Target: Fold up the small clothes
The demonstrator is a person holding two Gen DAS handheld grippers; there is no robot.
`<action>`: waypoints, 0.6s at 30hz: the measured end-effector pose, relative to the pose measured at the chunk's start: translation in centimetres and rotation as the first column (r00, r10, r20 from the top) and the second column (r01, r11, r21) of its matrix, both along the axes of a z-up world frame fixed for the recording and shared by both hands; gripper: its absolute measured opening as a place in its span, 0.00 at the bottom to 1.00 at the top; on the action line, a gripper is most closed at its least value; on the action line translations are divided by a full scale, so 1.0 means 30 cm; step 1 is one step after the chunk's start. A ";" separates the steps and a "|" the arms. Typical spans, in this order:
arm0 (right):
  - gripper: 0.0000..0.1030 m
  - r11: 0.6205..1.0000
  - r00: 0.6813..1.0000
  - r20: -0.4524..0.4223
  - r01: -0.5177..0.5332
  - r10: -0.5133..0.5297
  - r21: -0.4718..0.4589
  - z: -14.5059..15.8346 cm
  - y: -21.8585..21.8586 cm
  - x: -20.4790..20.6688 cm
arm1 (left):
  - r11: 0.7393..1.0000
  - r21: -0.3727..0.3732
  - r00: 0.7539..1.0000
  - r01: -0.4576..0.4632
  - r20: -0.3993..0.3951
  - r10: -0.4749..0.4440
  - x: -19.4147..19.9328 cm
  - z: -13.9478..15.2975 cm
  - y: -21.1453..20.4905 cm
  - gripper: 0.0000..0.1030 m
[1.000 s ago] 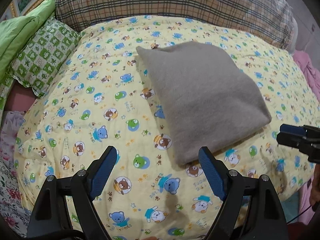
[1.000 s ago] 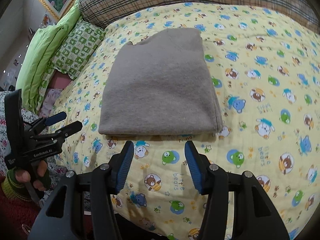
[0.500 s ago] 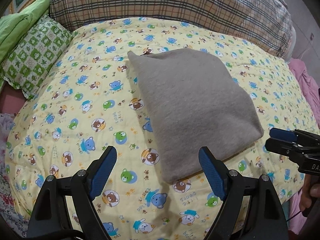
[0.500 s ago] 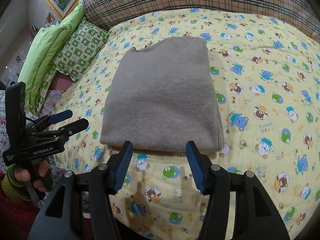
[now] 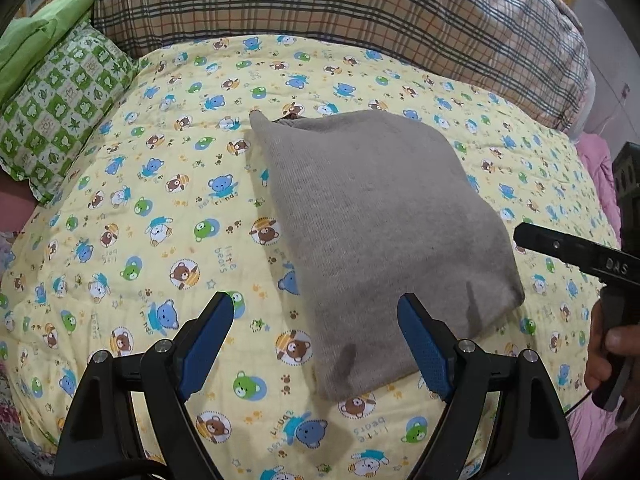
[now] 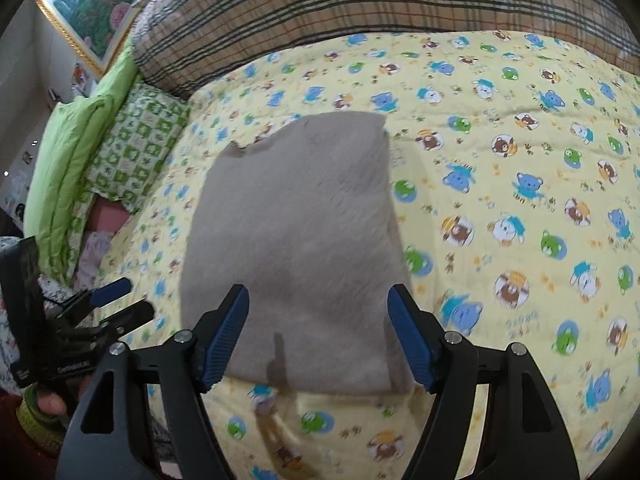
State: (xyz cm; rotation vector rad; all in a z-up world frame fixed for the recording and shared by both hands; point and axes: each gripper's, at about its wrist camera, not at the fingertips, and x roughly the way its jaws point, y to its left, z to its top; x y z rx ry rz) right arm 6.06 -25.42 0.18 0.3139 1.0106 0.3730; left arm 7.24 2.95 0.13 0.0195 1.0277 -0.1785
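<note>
The grey knitted garment [image 5: 384, 236] lies folded into a neat rectangle in the middle of the bed's bear-print quilt [image 5: 152, 208]. I hold my left tool [image 5: 316, 340] and right tool [image 6: 318, 334] spread wide, empty, at its near edge, probably to take that edge.

Bear-print bed cover [image 5: 168, 208], framed picture [image 6: 86, 8] beyond

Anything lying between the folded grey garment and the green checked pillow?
Nothing. In the left wrist view only bare bear-print quilt runs from the grey garment to the green checked pillow.
</note>
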 end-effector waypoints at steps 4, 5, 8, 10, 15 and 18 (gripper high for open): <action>0.70 1.000 1.000 -0.002 -0.002 0.002 0.006 -0.007 -0.007 0.046 | 1.000 -0.028 1.000 -0.003 -0.006 0.003 0.029 -0.004 0.001 0.82; 0.70 1.000 1.000 0.000 -0.006 0.006 0.007 -0.007 -0.008 0.052 | 1.000 -0.031 1.000 -0.004 -0.002 0.004 0.037 -0.006 0.002 0.82; 0.70 1.000 1.000 0.012 -0.022 0.022 -0.009 -0.003 0.010 0.060 | 0.999 -0.041 1.000 -0.003 0.007 0.004 0.049 -0.011 0.002 0.82; 0.70 0.999 0.999 0.031 -0.038 0.039 -0.015 0.005 0.023 0.048 | 0.998 -0.058 1.000 -0.004 0.023 0.006 0.047 -0.016 0.008 0.82; 0.77 0.994 0.992 0.091 -0.078 0.085 -0.078 0.023 0.060 -0.017 | 0.998 -0.060 0.999 -0.007 0.039 0.010 0.036 -0.033 0.020 0.82; 0.78 0.991 0.992 0.088 -0.086 0.095 -0.099 0.010 0.072 -0.052 | 0.999 -0.044 1.000 -0.005 0.024 0.006 0.022 -0.054 0.013 0.82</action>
